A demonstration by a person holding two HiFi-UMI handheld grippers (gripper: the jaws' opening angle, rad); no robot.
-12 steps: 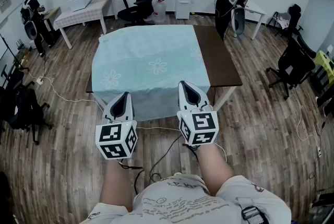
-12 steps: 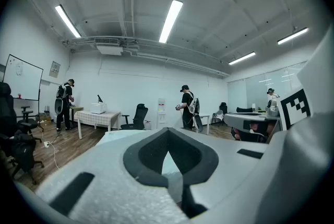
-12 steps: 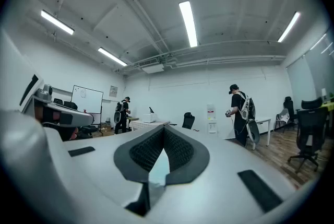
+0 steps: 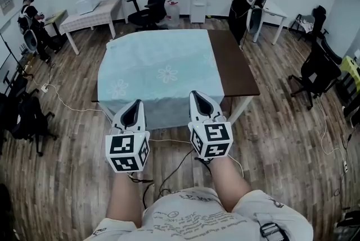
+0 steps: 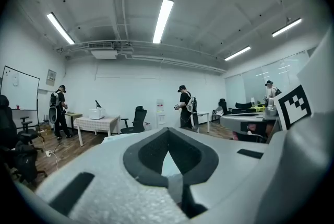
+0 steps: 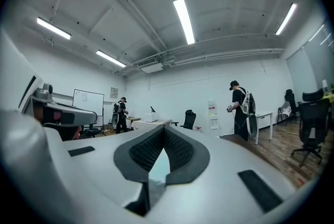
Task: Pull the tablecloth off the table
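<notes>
L gripper (image 4: pixel 134 104) & R gripper (image 4: pixel 196 96) both clamped on tablecloth (image 4: pixel 160 60) near edge; table (image 4: pixel 236 66) top shows at right.

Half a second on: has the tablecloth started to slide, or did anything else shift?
Barely anything. The left gripper and right gripper edged very slightly toward each other. Nothing was visibly taken hold of or let go. Both are shut at the near hem, as before. The tablecloth has not slid, and the same bare strip of table shows on the right.
</notes>
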